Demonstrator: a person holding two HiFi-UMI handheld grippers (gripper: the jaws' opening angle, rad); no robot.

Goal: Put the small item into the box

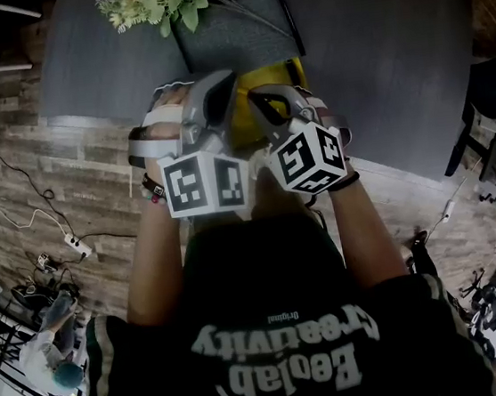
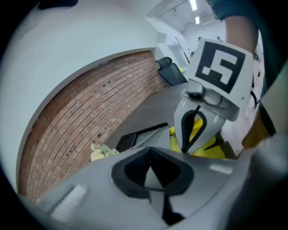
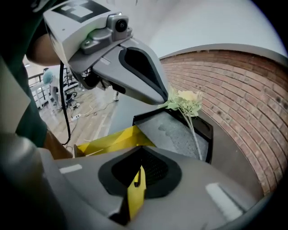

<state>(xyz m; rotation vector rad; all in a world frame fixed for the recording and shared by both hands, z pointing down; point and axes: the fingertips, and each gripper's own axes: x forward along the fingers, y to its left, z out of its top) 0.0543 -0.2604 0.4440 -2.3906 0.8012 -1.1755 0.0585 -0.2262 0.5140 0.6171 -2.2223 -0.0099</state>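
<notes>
A yellow box (image 1: 252, 120) sits on the dark grey table (image 1: 375, 60), mostly hidden under both grippers in the head view. My right gripper (image 3: 139, 157) is shut, with a thin yellow strip (image 3: 136, 194) pinched between its jaws; it looks like a flap of the yellow box (image 3: 112, 140), though I cannot be sure. My left gripper (image 2: 150, 152) hangs beside it over the box with its jaws together, and I cannot make out anything held in them. From the left gripper view the right gripper (image 2: 191, 134) points down at the yellow box (image 2: 204, 141). No separate small item shows.
A black-rimmed grey tray (image 3: 180, 130) lies just beyond the box. Pale artificial flowers (image 3: 185, 98) rest across its far end. A curved brick wall (image 3: 234, 90) rises behind the table. Cables and a power strip (image 1: 73, 245) lie on the wooden floor at the left.
</notes>
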